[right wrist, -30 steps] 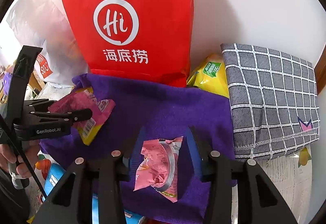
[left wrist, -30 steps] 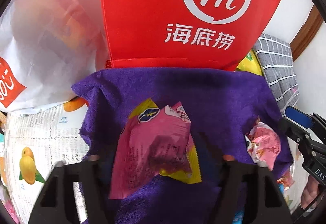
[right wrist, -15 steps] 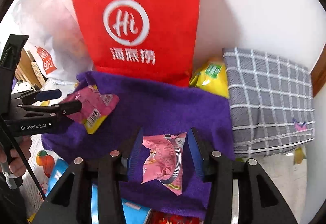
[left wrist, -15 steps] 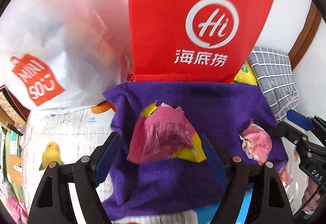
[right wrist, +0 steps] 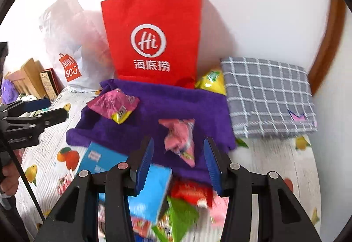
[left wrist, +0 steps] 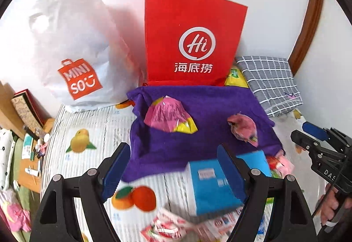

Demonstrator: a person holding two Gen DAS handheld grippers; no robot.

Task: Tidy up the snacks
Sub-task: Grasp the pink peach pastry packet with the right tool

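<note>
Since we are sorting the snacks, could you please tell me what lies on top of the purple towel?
Two snack packets lie on the purple towel: a pink-and-yellow packet and a smaller pink packet. Whatever is under the towel is covered.

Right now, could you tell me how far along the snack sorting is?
Two pink packets, one larger and one smaller, already lie apart on the purple cloth. Nothing is in hand: the left gripper and right gripper are both open and empty. Left to sort: the blue box and the loose packets heaped in front of the cloth.
</note>
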